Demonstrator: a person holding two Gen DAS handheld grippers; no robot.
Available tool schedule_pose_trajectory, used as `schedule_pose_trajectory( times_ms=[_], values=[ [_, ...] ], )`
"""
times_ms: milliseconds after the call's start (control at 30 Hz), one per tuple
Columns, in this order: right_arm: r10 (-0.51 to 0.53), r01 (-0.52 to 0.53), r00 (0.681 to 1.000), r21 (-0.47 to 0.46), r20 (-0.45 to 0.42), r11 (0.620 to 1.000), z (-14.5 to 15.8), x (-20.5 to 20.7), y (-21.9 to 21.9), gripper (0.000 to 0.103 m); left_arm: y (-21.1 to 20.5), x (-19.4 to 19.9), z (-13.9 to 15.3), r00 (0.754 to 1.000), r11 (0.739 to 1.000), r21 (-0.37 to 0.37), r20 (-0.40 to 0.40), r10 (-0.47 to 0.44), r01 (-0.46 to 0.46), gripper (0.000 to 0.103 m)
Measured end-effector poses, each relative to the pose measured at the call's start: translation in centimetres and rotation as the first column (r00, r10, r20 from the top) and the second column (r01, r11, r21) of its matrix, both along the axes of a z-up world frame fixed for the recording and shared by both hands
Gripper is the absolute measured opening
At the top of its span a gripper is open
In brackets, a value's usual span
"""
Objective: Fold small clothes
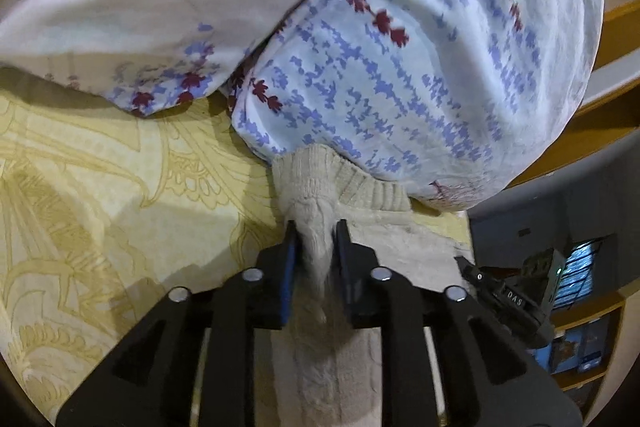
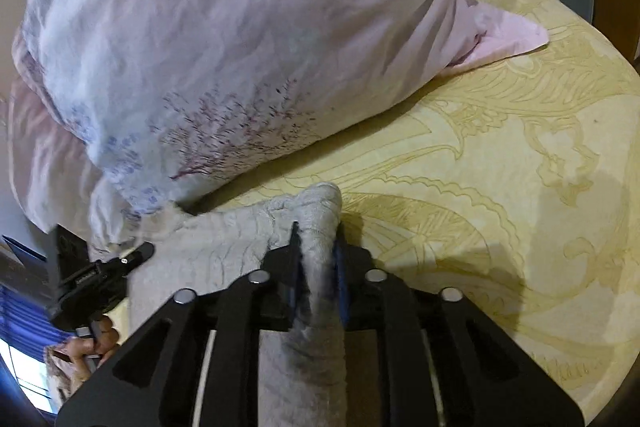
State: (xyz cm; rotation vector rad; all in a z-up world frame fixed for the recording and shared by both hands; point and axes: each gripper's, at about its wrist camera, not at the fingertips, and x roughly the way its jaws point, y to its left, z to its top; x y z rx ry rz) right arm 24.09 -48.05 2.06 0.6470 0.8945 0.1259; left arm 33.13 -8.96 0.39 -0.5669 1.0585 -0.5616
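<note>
Item: cream knit garment [image 1: 360, 187], lying on the bed [image 1: 100, 187] under my hands, long axis running from one grip across to the other, its ribbed edge at twelve o'clock against the pillows [image 1: 400, 47]. My left hand-held gripper [image 1: 316, 227] and right hand-held gripper [image 2: 316, 231] each pinch a bunched fold of it, jaws narrow, equally near. Room: wooden shelving [image 1: 592, 347] at three o'clock of the left view.

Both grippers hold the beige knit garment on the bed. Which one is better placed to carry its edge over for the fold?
Probably the right gripper: open yellow bedsheet lies beside it, while the left gripper holds the knit garment against the pillow.
</note>
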Motion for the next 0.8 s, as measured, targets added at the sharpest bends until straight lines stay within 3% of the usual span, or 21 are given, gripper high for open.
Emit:
schedule_pose_trajectory(
  times_ms=[33,100,233,433,600,700,733,800],
  values=[
    [0.004,-0.004,1.000,0.026,0.015,1.000,0.4,-0.9,-0.4,0.034,0.4,-0.1,0.2,1.000,1.000,-0.016,-0.004,0.001,-0.001,0.036],
    [0.009,-0.012,0.999,0.070,0.046,0.997,0.5,-2.6,-1.6,0.045,1.9,-0.7,0.7,1.000,0.999,-0.038,-0.006,0.006,-0.006,0.048],
    [0.052,-0.058,0.997,0.117,0.050,0.991,-0.1,-6.1,-1.8,0.047,2.9,-4.3,2.6,0.998,0.999,-0.003,0.048,-0.037,0.037,0.065],
    [0.093,-0.096,0.995,0.082,0.043,0.992,-1.0,-7.3,0.4,0.046,1.3,-8.5,2.3,0.992,0.992,0.072,0.062,-0.109,0.105,0.067],
    [0.100,-0.103,0.994,0.093,0.037,0.990,-1.7,-7.3,1.2,0.045,-0.4,-11.0,2.0,0.984,0.968,0.223,0.107,-0.143,0.117,0.069],
    [0.094,-0.099,0.994,0.101,0.052,0.990,-1.7,-7.3,1.2,0.029,-1.4,-11.7,1.7,0.981,0.956,0.266,0.110,-0.157,0.123,0.069],
    [0.085,-0.092,0.994,0.099,0.069,0.991,-1.6,-7.4,1.1,0.017,-1.8,-11.7,1.5,0.981,0.952,0.280,0.112,-0.159,0.122,0.067],
    [0.068,-0.076,0.994,0.102,0.080,0.992,-1.4,-7.9,0.4,0.011,-2.1,-11.9,1.3,0.981,0.945,0.307,0.121,-0.154,0.111,0.063]
  ],
)
